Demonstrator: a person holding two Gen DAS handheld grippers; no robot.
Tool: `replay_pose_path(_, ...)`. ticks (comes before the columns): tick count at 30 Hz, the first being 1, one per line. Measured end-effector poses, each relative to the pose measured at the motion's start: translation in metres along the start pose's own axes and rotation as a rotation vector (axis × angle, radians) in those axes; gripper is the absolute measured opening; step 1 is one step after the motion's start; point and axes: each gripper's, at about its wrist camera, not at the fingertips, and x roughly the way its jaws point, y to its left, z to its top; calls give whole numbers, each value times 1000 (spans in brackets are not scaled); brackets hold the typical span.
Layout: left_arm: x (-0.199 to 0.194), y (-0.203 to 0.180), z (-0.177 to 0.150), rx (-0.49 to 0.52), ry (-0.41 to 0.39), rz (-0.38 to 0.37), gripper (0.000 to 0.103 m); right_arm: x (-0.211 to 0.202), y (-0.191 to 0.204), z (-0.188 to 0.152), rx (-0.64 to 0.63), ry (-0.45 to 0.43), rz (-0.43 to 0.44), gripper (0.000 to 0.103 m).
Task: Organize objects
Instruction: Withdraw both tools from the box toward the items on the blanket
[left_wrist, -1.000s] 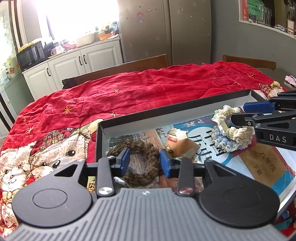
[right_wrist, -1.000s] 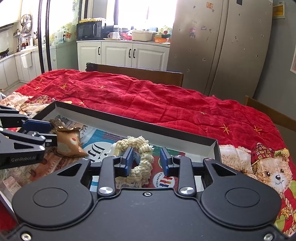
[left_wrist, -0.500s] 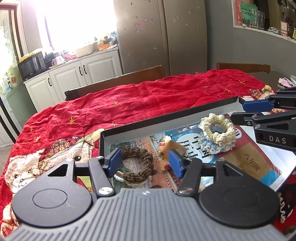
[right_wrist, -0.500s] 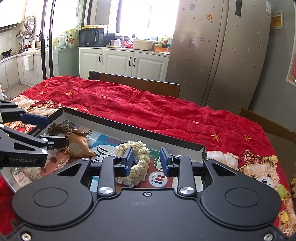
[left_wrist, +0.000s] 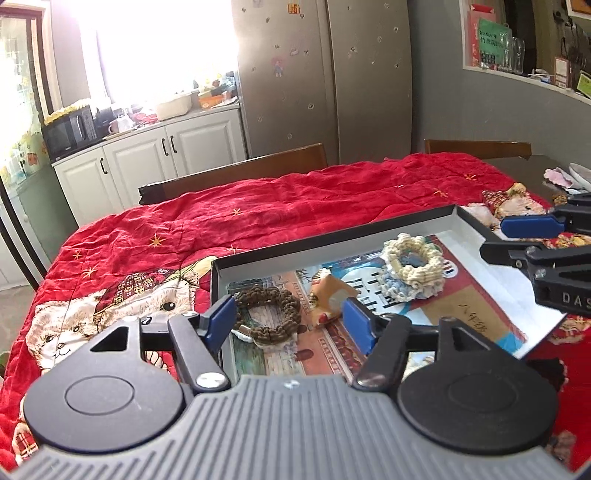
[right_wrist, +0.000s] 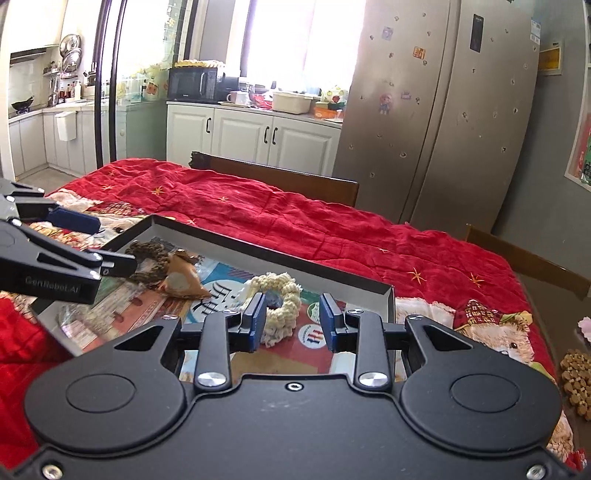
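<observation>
A shallow black-rimmed box (left_wrist: 332, 236) lies on the red cloth and holds a book. In it lie a brown braided ring (left_wrist: 267, 314), an orange snack packet (left_wrist: 330, 293) and a cream woven ring (left_wrist: 412, 264) on top of a pale blue one. My left gripper (left_wrist: 290, 323) is open and empty, raised above the brown ring. My right gripper (right_wrist: 291, 321) is open and empty, raised near the cream ring (right_wrist: 275, 299). The brown ring (right_wrist: 149, 258) and the packet (right_wrist: 184, 282) also show in the right wrist view, with the box rim (right_wrist: 295, 260) behind them.
A red blanket with bear prints (left_wrist: 277, 218) covers the table. Wooden chairs (left_wrist: 236, 177) stand at the far side, with kitchen cabinets and a fridge behind. A brown woven piece (right_wrist: 576, 380) lies at the table's right edge.
Both grippers have risen and drawn back from the box. The left jaws have opened wider off the brown ring, which stays in the box. The right jaws have opened a little too.
</observation>
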Motion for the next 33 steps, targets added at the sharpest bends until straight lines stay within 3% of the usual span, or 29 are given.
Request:
replay_pose_path(15, -56, -23, -20, 20, -32, -85, 80, -69, 6, -19, -37, -41, 34, 30)
replay_pose_path(33, -89, -46, -50, -28, 19, -167, 81, -142, 17, -63, -49, -61, 138, 36)
